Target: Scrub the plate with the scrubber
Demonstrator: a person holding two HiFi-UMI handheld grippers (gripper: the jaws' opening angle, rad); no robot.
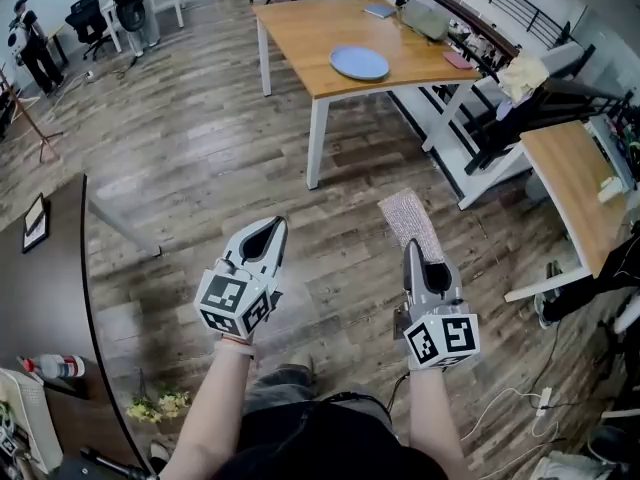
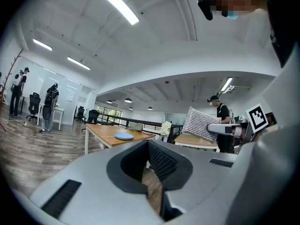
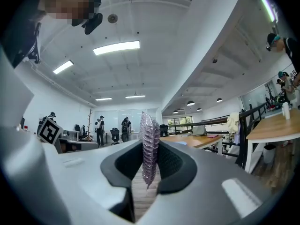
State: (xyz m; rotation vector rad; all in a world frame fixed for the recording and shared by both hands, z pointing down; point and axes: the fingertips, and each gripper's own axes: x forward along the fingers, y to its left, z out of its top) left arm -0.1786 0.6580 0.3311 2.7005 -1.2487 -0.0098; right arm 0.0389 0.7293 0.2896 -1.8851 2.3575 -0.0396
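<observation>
The plate [image 1: 359,63] lies flat on the near part of the wooden table [image 1: 320,38], close to its right edge. It is well apart from both of your grippers, with open plank floor in between. From where you stand it sits straight ahead, on a line that runs between your two hands and a little closer to the right one.

The scrubber [image 1: 410,220] is clamped edge-on in your right gripper [image 1: 413,258]. In the right gripper view both pads press its flat faces. Its long axis sticks out forward past the jaw tips and leans slightly left, so it already points roughly toward the plate.

Your left gripper [image 1: 270,233] is closed with nothing in it; the left gripper view shows only floor through the hollow behind the tips.

So the gap to close runs forward, not sideways. I judge you must walk to the table before the scrubber can reach. The empty left gripper is free to steady the plate.
</observation>
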